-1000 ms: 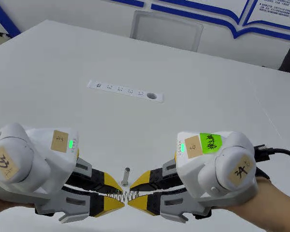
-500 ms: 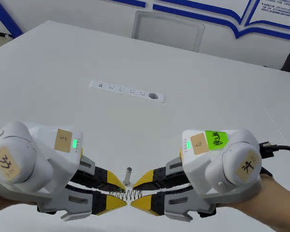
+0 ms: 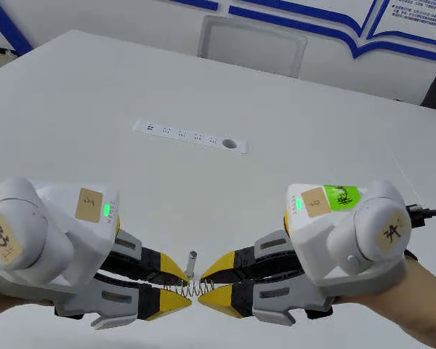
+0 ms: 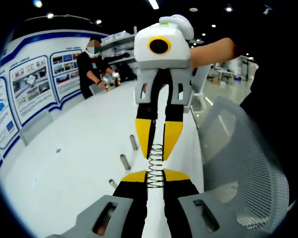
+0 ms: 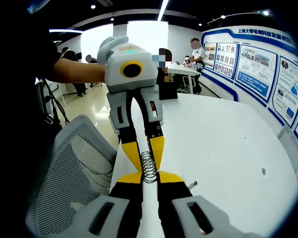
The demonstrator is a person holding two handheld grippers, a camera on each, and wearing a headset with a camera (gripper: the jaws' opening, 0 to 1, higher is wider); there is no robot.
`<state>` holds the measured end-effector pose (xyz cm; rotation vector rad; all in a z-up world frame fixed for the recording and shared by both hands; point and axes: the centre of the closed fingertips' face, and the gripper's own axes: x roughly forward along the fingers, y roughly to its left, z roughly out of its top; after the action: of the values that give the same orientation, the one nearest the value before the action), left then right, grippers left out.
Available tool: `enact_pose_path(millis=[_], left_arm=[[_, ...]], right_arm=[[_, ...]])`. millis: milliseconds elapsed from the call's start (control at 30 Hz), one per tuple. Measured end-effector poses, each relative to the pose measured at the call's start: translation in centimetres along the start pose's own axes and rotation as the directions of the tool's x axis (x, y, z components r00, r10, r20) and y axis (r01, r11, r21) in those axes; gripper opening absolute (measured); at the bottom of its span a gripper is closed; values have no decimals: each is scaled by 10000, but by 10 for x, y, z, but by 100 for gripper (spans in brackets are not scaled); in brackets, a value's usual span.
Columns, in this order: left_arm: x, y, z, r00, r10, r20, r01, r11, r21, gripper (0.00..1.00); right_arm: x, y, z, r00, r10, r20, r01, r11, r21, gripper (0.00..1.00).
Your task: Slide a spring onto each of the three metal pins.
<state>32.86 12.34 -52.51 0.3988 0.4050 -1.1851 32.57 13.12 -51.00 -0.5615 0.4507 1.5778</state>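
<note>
Left tool [image 3: 184, 291] and right tool [image 3: 201, 289] each clamp a spring [image 3: 193, 290] end, hidden between their jaws; pin [image 3: 191, 262] just behind.

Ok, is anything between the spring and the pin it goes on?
No loose object. The spring hangs just short of the pin, but left tongs and right tongs clamp its two ends, likely covering both openings.
</note>
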Motion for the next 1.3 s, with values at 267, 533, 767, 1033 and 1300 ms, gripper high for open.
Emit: enact_pose_path(millis=[267,533,767,1033,1300], left_arm=[[0,1,1,9999,52,-143,-50,9999,153,10],[1,4,6,9999,141,3,-141,9999,82,10],[8,7,7,9998,205,-44,-204,9998,81,10],[10,14,6,9984,562,-84,-562,9984,-38,11],[3,21,8,9965,835,26,-833,9956,-433,11]], right_arm=[[-1,0,14,9986,167,498,-164,9998,-69,11],[-3,-1,28,9932,202,1145,-221,9996,158,11],[0,-4,34,9921,163,1245,-189,9996,200,10],[1,-12,33,9934,-103,1143,55,9991,422,10],[1,-17,39,9926,-350,1159,290,9982,527,10]])
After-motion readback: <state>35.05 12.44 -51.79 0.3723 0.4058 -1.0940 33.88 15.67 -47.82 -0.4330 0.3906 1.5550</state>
